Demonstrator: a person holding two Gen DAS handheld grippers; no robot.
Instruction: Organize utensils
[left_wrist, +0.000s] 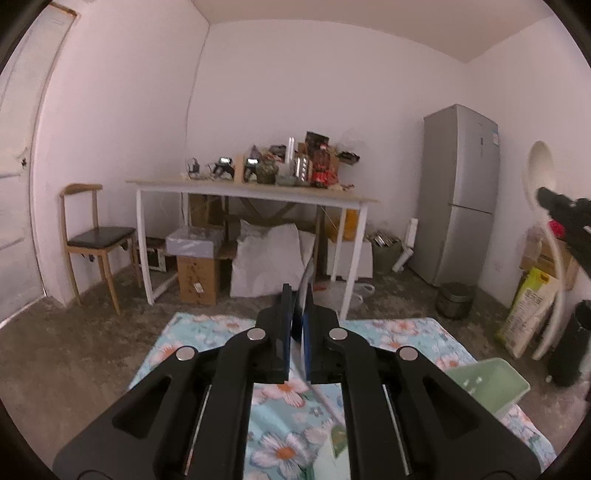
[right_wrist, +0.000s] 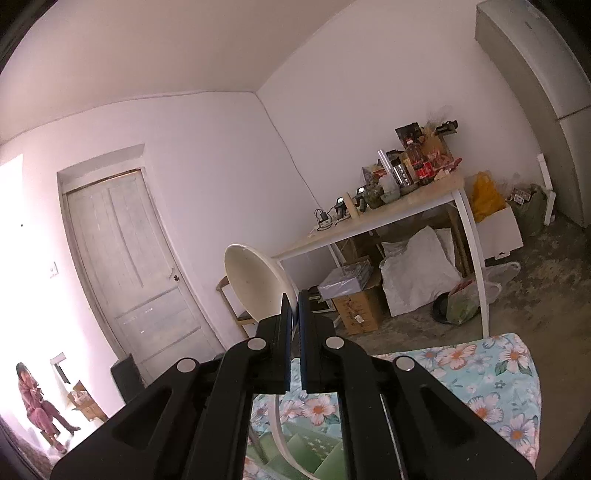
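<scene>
Left gripper (left_wrist: 298, 299) jaws nearly closed, pinching a thin pale utensil (left_wrist: 307, 275), kind unclear, over the floral cloth (left_wrist: 207, 332); green organizer tray (left_wrist: 491, 384) sits low right of it. Right gripper (right_wrist: 294, 306) jaws fully closed on the stem of a big white ladle-like spoon (right_wrist: 255, 277), held up above the cloth, tray partly visible beneath. Risk: both grips are thin edge pinches, so either utensil could pivot or slip while being carried, and the long spoon handle could snag the tray wall.
</scene>
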